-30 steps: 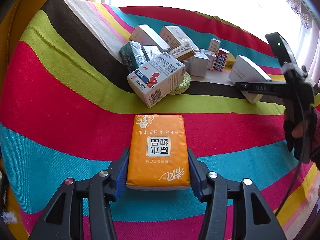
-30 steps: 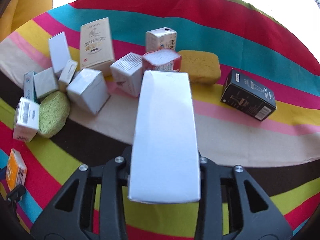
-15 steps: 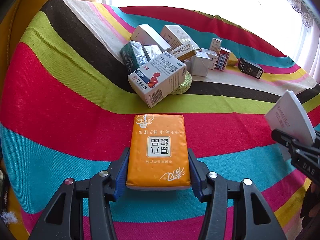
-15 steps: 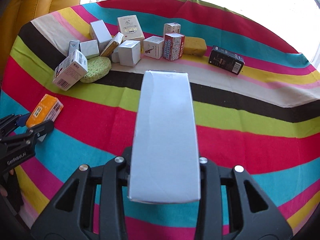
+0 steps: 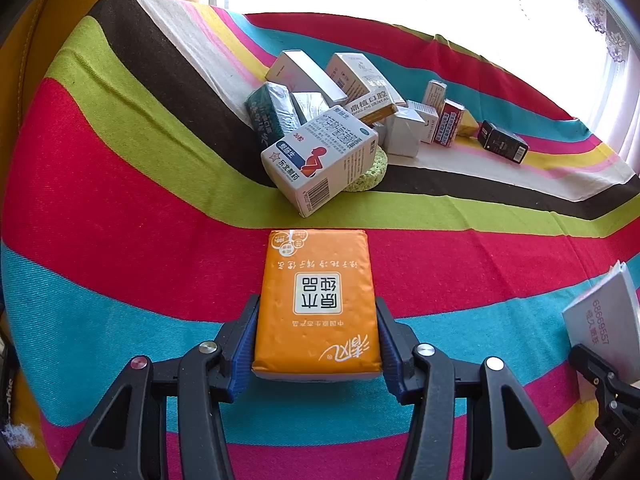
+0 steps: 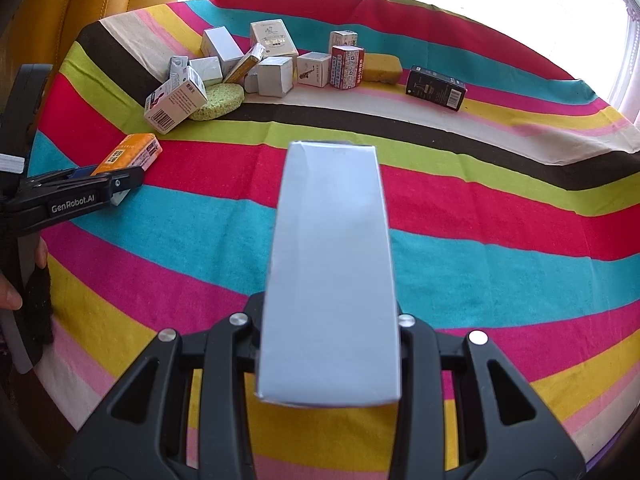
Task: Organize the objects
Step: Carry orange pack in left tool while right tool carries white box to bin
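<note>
**Two tools, each gripping one item above a striped cloth**

Left tool (image 5: 316, 340): jaws partly closed, blue pads pressed against both long sides of one orange tissue pack (image 5: 316, 300). The pack lies flat between the fingers, printed face up, over the red and teal stripes of the striped cloth (image 5: 120, 200) on the tabletop. In the right wrist view the same tool (image 6: 120, 184) enters from the left edge and points toward the middle of the cloth; part of the person's hand (image 6: 12, 288) shows below it.

Right tool (image 6: 328, 340): jaws narrowly set and clamped on one long white box (image 6: 330, 272), which projects forward along the fingers, plain face up, tilted downward toward the cloth. In the left wrist view this box (image 5: 604, 320) appears at the right edge, near the tissue pack but apart from it.

Remaining items, far side of the cloth: a cluster of about ten small cartons, among them one blue-and-white medicine box (image 5: 320, 160) resting tilted on one round green sponge (image 6: 218, 96), one red-and-white box (image 6: 347, 67) standing upright, and one narrow carton with yellow trim (image 6: 244, 65) leaning on its neighbours. One yellow sponge (image 6: 382, 69) lies just beside the red-and-white box. One black box (image 6: 436, 88) lies alone to the right, apart from the cluster.
</note>
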### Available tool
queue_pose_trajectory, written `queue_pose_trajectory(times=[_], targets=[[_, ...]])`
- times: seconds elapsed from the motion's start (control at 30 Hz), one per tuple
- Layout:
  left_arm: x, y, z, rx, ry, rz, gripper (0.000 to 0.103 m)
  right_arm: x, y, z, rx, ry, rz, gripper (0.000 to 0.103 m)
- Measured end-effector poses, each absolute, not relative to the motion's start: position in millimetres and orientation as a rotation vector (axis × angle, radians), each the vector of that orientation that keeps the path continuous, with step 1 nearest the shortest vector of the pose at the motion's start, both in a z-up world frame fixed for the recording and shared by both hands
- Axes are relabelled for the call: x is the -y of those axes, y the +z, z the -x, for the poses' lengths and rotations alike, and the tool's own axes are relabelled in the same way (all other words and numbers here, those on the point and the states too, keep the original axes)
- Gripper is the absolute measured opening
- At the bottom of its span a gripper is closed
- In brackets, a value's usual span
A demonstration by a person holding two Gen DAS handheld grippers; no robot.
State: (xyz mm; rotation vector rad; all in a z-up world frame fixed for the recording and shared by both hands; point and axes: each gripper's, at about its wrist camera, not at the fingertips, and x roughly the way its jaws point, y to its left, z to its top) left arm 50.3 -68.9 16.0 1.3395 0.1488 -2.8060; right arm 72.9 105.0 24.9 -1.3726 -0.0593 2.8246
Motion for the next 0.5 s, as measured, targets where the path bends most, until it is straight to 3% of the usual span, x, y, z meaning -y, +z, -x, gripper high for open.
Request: queue_pose_trajectory(times=[0.27,0.5], targets=[[39.0,29.3,-71.2,-0.092,-2.883,-1.352,0.053,-128.4,41.8,-123.4,0.022,2.847,1.358,0.038],[-46.9,39.8,-106.3,0.123,-3.011,-1.428,0.053,-165.9,43.1,-168.5,-0.079,2.805,1.362,0.038]])
